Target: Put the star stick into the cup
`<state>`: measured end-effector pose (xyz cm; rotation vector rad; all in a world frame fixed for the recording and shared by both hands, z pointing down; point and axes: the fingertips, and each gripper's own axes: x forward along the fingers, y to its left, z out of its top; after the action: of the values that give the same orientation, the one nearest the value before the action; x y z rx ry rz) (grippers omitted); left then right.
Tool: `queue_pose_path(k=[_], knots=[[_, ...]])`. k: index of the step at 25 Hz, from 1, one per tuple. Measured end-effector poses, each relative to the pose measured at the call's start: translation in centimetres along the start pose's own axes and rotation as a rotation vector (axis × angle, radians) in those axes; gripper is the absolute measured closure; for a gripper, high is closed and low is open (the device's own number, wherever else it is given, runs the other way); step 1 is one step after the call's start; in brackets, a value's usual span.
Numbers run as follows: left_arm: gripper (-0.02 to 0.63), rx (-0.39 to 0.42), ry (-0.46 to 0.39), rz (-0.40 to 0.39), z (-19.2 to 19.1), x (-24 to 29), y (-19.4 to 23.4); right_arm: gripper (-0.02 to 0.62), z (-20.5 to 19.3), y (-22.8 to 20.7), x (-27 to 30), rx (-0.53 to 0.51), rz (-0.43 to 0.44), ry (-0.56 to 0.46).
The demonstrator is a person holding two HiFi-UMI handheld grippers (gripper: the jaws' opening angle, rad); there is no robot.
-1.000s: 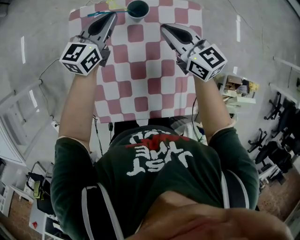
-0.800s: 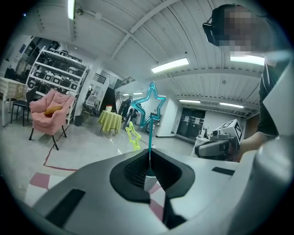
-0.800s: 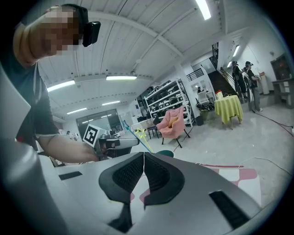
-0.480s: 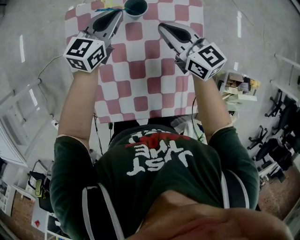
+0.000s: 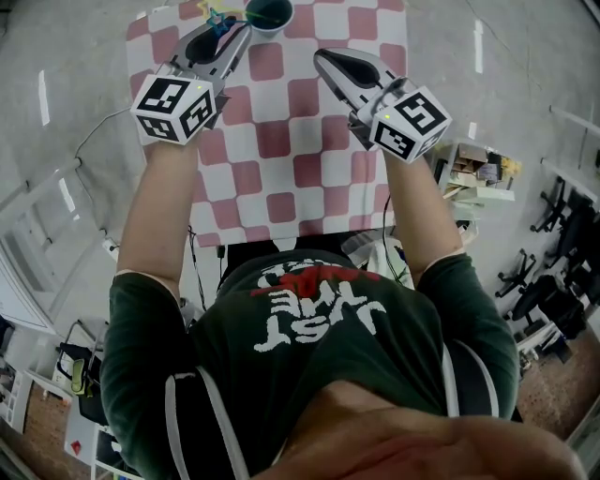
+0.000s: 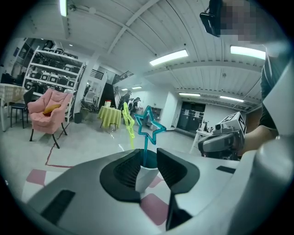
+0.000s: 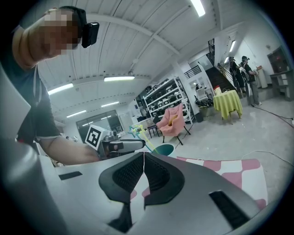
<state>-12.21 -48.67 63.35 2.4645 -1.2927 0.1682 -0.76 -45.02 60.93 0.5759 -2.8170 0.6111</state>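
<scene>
Jaws of the left gripper (image 6: 148, 155) have just been opening and are standing apart in the left gripper view, pressing on nothing. Between them, a little beyond the pads, the teal star stick (image 6: 148, 133) is standing with its lower end down inside the cup (image 6: 146, 176). I read this as a release: the cup alone is carrying the stick, so the placing looks done and only the withdrawal is left. Its long axis is running close to upright here, star end on top. A yellow star stick (image 6: 128, 121) is rising just beside it; I cannot tell whether its foot is in the same cup.

In the right gripper view the right gripper (image 7: 144, 156) is showing its jaws closed together with nothing between them. Beyond them the cup (image 7: 164, 149) is showing its teal rim, and the star stick (image 7: 133, 130) is leaning out of it toward the left gripper.

In the head view the cup (image 5: 272, 11) is sitting at the far edge of the table (image 5: 281, 141), about midway along it. The stick's star end (image 5: 220, 19) is tilting over the rim toward the table's far left corner. The left gripper's tips are lying closer to the cup than a second ago.
</scene>
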Motion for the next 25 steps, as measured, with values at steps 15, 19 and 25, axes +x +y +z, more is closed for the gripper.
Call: queue_pose_path(k=[15, 19, 25], knots=[[0.454, -0.096, -0.004, 0.036, -1.5, -3.3, 0.1, 0.560, 0.7, 1.1, -0.4, 0.003, -0.008, -0.003], [0.454, -0.122, -0.016, 0.034, -0.9, -5.6, -0.7, 0.560, 1.9, 2.3, -0.6, 0.001, -0.007, -0.011], [0.462, -0.141, -0.057, 0.034, 1.6, -9.6, -1.5, 0.560, 4.4, 4.2, -1.3, 0.017, -0.011, -0.031]])
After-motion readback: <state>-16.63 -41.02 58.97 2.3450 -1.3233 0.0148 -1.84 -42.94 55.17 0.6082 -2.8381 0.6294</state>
